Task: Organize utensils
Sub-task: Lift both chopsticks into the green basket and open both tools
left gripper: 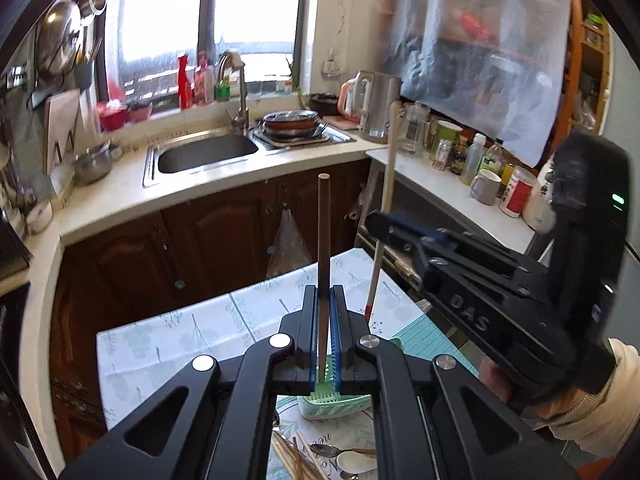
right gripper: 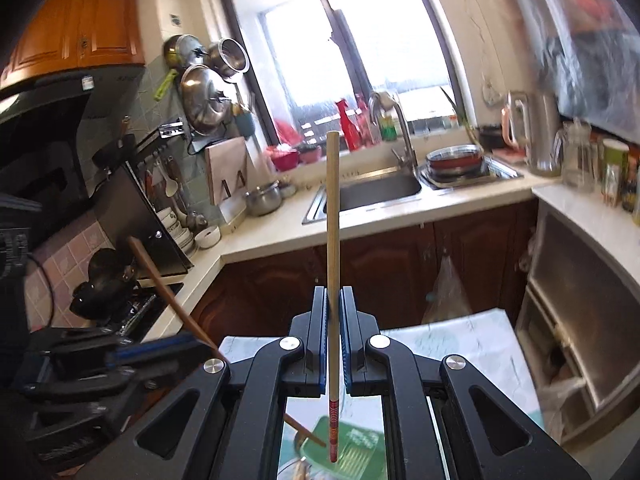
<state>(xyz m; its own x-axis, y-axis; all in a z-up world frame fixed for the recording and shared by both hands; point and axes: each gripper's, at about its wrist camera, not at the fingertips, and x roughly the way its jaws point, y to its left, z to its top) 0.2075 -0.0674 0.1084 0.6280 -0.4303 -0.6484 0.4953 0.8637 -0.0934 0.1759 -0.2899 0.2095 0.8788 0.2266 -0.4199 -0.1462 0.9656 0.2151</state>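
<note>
My left gripper [left gripper: 324, 294] is shut on a dark brown chopstick [left gripper: 323, 240] that stands upright between the pads. Its lower end hangs over a green slotted basket [left gripper: 340, 406] on the table. My right gripper [right gripper: 333, 292] is shut on a pale wooden chopstick [right gripper: 333, 208], also upright, whose red-banded tip points down at the green basket [right gripper: 356, 440]. Each gripper shows in the other's view: the right gripper [left gripper: 378, 222] with its pale chopstick [left gripper: 390, 160], and the left gripper [right gripper: 200, 346] with the brown chopstick [right gripper: 168, 280] slanting.
Loose spoons [left gripper: 344, 456] and several chopsticks [left gripper: 292, 460] lie on the floral tablecloth [left gripper: 180, 344] near me. Beyond the table runs an L-shaped counter with a sink [left gripper: 206, 154], a kettle [left gripper: 376, 106] and jars [left gripper: 460, 148]. A stove [right gripper: 120, 296] sits at the left.
</note>
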